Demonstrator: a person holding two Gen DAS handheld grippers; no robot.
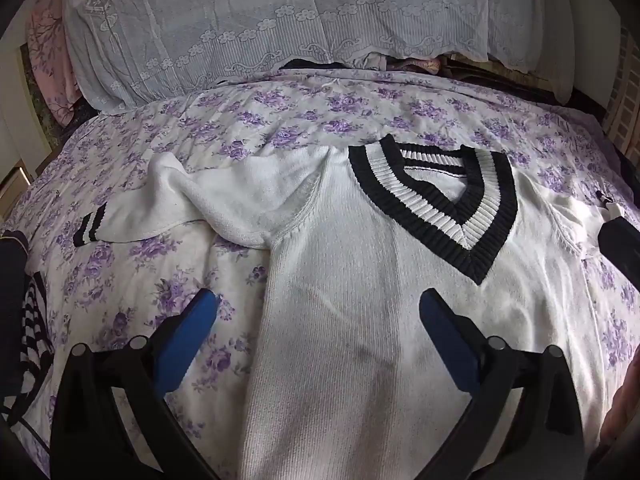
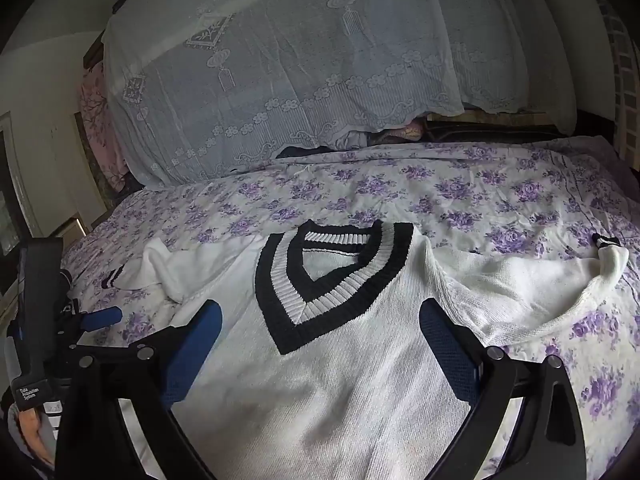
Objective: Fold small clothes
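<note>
A white knit sweater point(image 1: 340, 340) with a black-and-white striped V-neck collar point(image 1: 436, 204) lies flat, front up, on the floral bedsheet point(image 1: 132, 280). Its left sleeve point(image 1: 192, 200) lies crumpled out to the left and ends in a striped cuff point(image 1: 90, 230). The right sleeve point(image 2: 532, 280) stretches right to its cuff point(image 2: 608, 242). My left gripper point(image 1: 320, 298) hovers open over the sweater's left side seam, nothing between its blue pads. My right gripper point(image 2: 320, 307) stands open over the chest, just below the collar point(image 2: 332, 280). The left gripper point(image 2: 96, 316) also shows at the left of the right wrist view.
A large pile under a white lace cloth point(image 1: 280, 20) fills the back of the bed. Pink floral fabric point(image 1: 48, 48) stands at the back left. A black-and-white striped garment point(image 1: 32, 320) lies at the left edge. The purple-flowered sheet point(image 2: 480, 192) stretches beyond the sweater.
</note>
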